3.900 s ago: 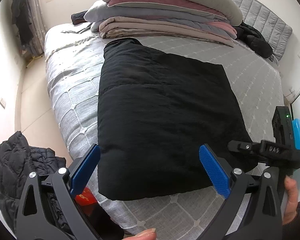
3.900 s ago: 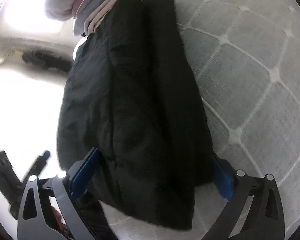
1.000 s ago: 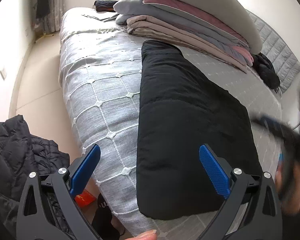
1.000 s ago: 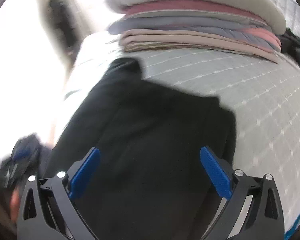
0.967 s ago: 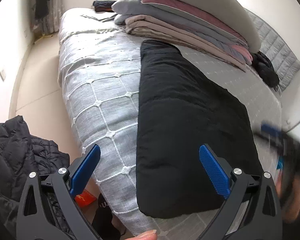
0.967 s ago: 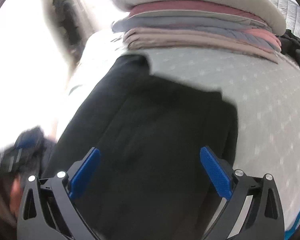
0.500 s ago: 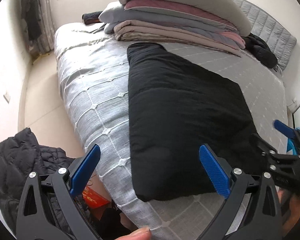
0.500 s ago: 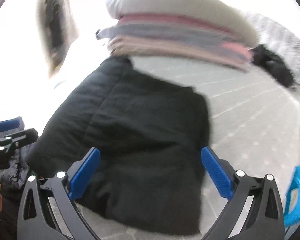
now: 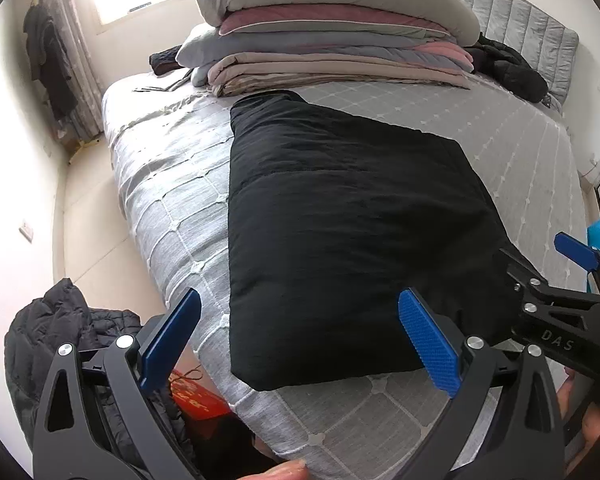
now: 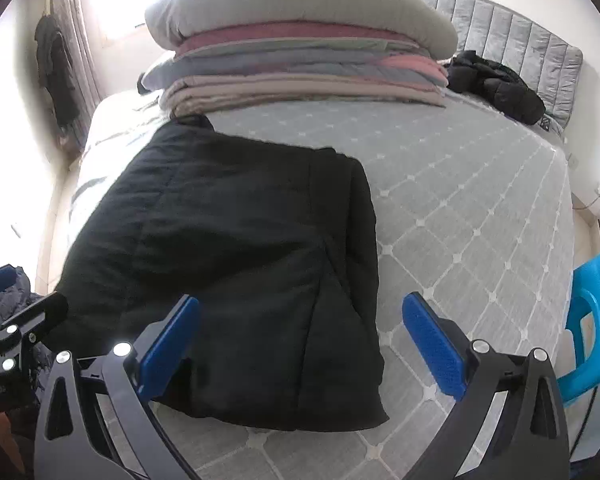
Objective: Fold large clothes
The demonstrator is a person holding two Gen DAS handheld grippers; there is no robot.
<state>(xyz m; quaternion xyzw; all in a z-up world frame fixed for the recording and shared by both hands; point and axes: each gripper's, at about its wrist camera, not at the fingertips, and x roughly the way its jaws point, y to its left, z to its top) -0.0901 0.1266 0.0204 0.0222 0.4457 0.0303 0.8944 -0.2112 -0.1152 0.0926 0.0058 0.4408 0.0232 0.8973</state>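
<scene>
Bed (image 9: 172,184) fills both views, grey quilted cover. Folded black coat (image 9: 340,216) lies flat on it near the foot edge, far end reaching toward a stack of folded bedding (image 9: 324,48) with a pillow on top.

Both hand-held grippers are raised over the near edge of the bed, pointing along it, level with each other. Left hand-held gripper (image 9: 300,340) is released, blue pads wide apart, nothing between them; the coat's near left corner sits just beyond and between the pads, not touched. Right hand-held gripper (image 10: 302,344) is also released, pads spread, holding nothing; the coat's near right part lies below and ahead of it, apart.

Left view only: crumpled black jacket (image 9: 48,336) on the floor at left, a red item (image 9: 198,396) under the bed edge, a fingertip (image 9: 288,472) at the bottom rim, and the right hand-held gripper (image 9: 572,256) coming in from the right edge by the coat's right side. Right view only: blue chair (image 10: 592,320) at right, the coat's layered fold along its right side, left hand-held gripper (image 10: 4,320) at the left edge. Another dark garment (image 10: 496,84) lies by the headboard (image 10: 512,32).
</scene>
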